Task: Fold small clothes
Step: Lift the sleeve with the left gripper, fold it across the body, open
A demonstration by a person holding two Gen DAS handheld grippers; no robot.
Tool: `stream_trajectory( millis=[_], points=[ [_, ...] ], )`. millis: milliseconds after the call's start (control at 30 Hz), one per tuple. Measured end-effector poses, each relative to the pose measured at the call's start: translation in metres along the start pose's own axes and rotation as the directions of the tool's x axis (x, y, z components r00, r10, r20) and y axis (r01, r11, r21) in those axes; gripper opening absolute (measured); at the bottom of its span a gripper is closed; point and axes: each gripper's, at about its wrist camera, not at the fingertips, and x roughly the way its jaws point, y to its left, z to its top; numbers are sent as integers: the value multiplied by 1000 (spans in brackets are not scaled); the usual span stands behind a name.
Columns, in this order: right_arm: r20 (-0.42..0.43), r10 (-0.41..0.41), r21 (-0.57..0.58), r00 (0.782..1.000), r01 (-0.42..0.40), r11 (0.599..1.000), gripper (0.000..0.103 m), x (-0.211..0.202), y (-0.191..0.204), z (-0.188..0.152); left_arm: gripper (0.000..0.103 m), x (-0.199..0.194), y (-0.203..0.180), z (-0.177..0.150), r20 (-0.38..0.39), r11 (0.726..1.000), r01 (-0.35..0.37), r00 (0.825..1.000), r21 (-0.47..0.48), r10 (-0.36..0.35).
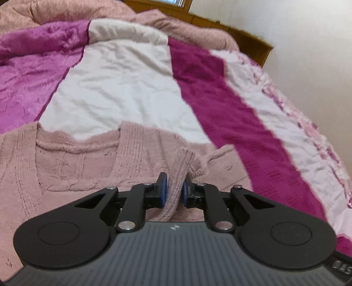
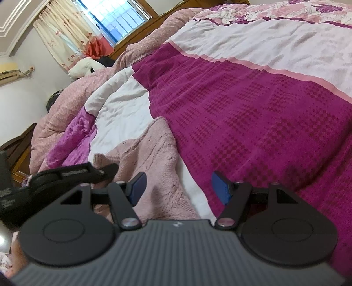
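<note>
Bedspread (image 1: 123,88) lies bare beyond the pink sweater (image 1: 72,167). A ribbed sweater edge is pinched by the left gripper (image 1: 175,190). Right gripper (image 2: 179,187) jaws are spread over its hem.

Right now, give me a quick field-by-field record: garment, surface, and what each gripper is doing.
garment: pink knit sweater, lying spread on the bed, ribbed and cable texture visible
surface: bedspread with white, magenta and purple panels
left gripper: left gripper shut on a raised ribbed strip of the sweater, pinched between its blue pads
right gripper: right gripper open, jaws wide apart, holding nothing, above the sweater's edge and the white panel
background: curtained window, wooden headboard
fold state: no completed fold visible
</note>
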Motion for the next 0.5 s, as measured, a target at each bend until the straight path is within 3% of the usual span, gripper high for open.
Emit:
stream_trajectory(
  millis=[167,267,367,500],
  points=[
    [1,1,3,1000,-1,1000,68,0,0,0,8,-16,2,4,61,999,-18,998,47,15],
    [2,-1,-1,1000,1,1000,68,0,0,0,8,-47,15,15,140,1000,-30,990,2,29],
    [2,-5,-8,1000,5,1000,68,0,1,-1,8,-81,33,26,219,997,-63,973,-32,68],
    [2,-4,-7,1000,4,1000,68,0,1,-1,8,-128,61,29,312,981,-192,930,-39,194]
  ],
)
